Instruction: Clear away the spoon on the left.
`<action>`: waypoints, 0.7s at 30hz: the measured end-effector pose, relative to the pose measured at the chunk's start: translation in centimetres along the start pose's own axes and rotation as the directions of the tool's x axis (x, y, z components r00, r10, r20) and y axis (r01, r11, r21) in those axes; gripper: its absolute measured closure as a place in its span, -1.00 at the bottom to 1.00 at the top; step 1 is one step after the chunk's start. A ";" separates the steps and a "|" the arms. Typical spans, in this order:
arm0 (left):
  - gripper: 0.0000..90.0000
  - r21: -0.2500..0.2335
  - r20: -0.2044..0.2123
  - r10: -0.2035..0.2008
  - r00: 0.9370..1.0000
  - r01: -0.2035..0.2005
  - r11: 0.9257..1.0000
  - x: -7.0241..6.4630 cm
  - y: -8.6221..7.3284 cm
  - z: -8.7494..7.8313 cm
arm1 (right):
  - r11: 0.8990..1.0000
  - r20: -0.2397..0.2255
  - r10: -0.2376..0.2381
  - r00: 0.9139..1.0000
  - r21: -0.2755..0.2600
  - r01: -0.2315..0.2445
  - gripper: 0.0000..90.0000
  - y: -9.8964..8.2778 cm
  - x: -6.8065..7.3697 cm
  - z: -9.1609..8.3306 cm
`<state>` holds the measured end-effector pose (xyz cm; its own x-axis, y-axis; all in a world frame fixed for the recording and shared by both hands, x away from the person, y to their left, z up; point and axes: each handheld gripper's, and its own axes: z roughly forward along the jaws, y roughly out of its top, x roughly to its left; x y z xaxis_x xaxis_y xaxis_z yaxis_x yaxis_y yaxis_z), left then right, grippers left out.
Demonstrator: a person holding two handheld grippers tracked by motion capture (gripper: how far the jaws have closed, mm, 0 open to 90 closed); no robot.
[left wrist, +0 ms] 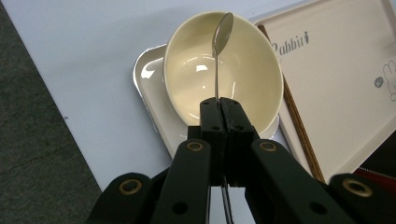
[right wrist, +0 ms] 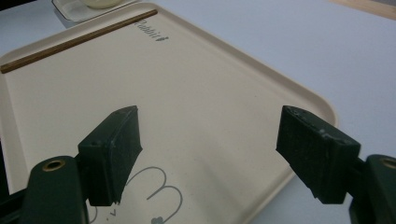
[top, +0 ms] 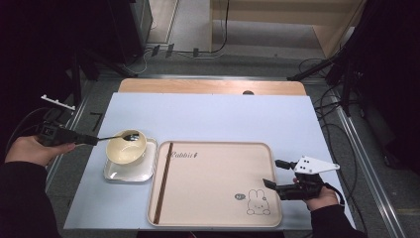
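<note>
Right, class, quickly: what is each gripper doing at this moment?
Left gripper: shut on the thin metal spoon above the cream round bowl.
Right gripper: open, holding nothing.

Your high view looks down across the whole worktop; both gripper views sit close, sharing the tray.
</note>
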<state>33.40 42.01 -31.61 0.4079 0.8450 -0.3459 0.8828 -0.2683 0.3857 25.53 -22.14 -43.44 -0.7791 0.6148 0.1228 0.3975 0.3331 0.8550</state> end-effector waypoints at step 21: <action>1.00 -0.023 -0.009 0.034 0.999 -0.034 0.999 -4.4 2.0 0.6 | 1.000 -0.022 -0.005 1.000 -0.029 0.004 -0.49 0.2 0.0 0.1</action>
<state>33.53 37.45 -29.83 0.4354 0.8395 -0.3251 0.8628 -0.2860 0.4170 25.62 -21.97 -43.34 -0.7915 0.5973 0.1298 0.3801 0.3147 0.8698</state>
